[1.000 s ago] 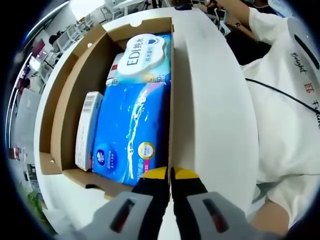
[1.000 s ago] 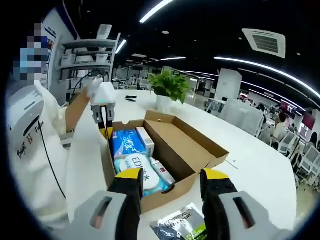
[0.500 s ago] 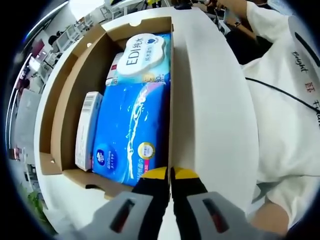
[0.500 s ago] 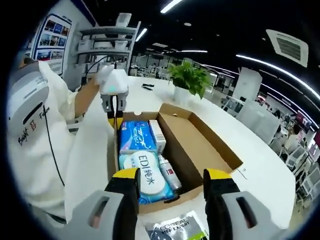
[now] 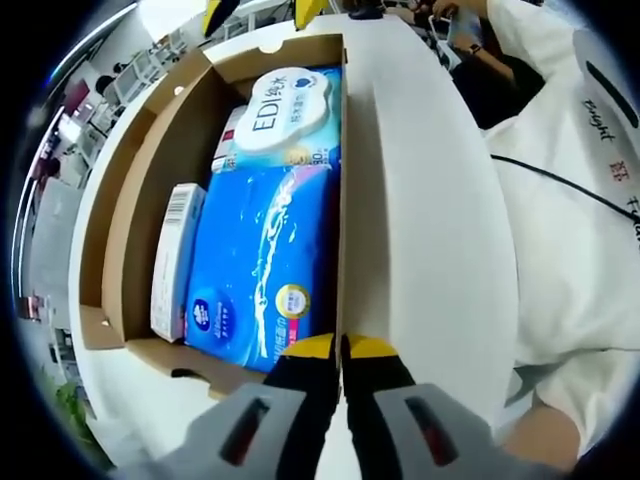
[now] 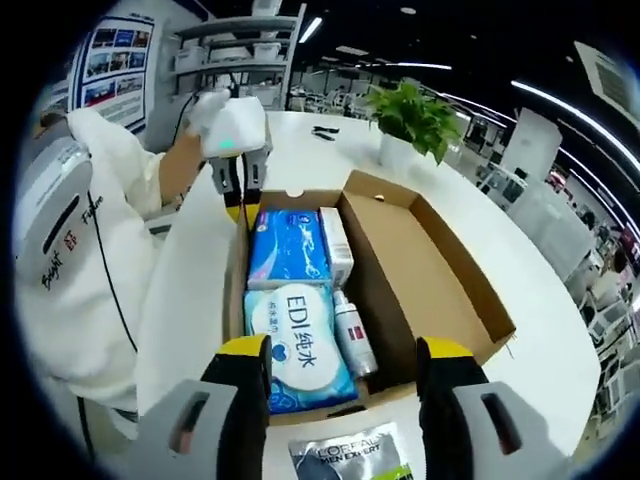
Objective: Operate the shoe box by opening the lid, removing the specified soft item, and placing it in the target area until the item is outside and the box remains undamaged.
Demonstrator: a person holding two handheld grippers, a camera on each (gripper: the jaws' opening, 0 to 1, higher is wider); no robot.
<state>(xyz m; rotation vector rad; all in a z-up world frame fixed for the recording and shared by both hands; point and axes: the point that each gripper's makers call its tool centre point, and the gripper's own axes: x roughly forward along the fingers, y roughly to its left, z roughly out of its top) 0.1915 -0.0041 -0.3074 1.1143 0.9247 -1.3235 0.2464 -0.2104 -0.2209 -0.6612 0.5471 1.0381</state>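
Cardboard shoe box open; left claw pinched on white lid; right claw wide apart, empty.

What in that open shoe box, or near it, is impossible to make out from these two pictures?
- Right gripper view: the L'Oreal packet is cut off by the bottom edge.
- Left gripper view: the small bottle is mostly hidden behind the EDI pack.
- Both views: fine print on the blue pack is too small to read.

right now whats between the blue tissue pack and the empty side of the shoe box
In the right gripper view, a white carton and a small bottle lie beside the blue tissue pack, toward the shoe box's bare half.
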